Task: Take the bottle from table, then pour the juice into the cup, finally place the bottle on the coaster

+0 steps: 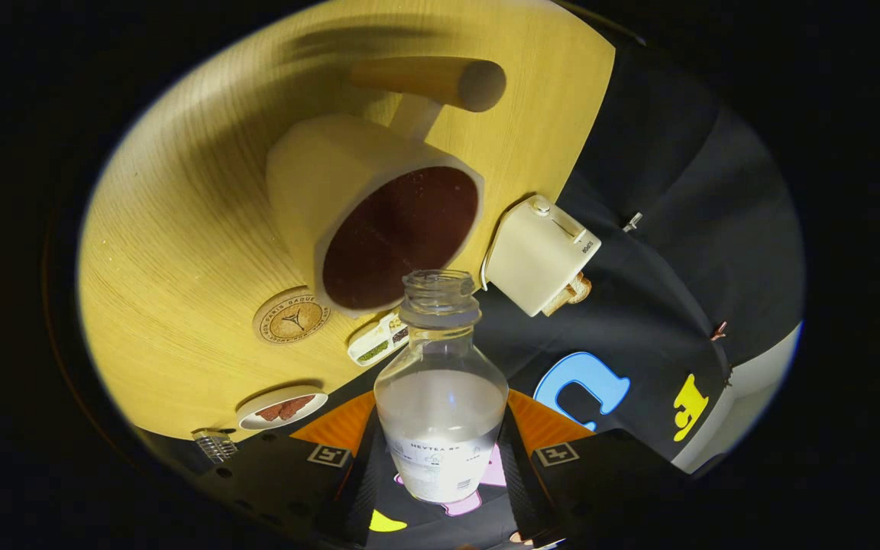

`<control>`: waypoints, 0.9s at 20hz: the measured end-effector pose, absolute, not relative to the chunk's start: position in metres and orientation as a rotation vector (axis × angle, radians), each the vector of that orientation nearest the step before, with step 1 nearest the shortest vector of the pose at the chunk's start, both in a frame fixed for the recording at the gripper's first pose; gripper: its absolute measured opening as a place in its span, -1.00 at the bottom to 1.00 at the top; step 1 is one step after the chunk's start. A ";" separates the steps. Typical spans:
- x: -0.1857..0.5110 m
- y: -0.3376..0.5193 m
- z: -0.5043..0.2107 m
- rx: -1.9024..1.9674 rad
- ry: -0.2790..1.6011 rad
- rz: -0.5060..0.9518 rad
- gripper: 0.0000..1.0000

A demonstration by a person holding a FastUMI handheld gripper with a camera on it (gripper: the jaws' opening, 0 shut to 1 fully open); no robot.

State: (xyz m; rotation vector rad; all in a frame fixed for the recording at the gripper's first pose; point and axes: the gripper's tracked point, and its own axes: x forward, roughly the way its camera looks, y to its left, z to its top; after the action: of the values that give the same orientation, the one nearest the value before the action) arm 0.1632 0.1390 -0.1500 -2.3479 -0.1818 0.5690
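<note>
My gripper (440, 447) is shut on a clear bottle (441, 382) with a white label; both fingers press on its lower sides. The bottle is uncapped and holds pale, milky juice. The whole scene is rolled over, so the bottle is tipped, with its open neck just short of the cup's rim. The cream cup (375, 218) with a wooden handle stands on the yellow wooden table (180, 229), and its inside looks dark. A round cork coaster (292, 317) with a printed emblem lies on the table beside the cup, on the side away from the handle.
A cream toaster-shaped object (539, 256) with bread in it stands at the table's edge by the cup. A small rectangular box with green and dark contents (379, 341) lies just behind the bottle's neck. A small white dish with brown pieces (282, 407) sits near the table edge.
</note>
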 end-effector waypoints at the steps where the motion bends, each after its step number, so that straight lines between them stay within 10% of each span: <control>1: 0.163 0.140 -0.150 -2.343 -0.189 0.572 0.44; 18: 0.148 0.135 -0.141 -1.934 -0.228 0.537 0.44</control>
State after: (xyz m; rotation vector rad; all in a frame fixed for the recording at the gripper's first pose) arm 0.1476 0.1350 -0.1415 -1.9338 -0.2283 0.5372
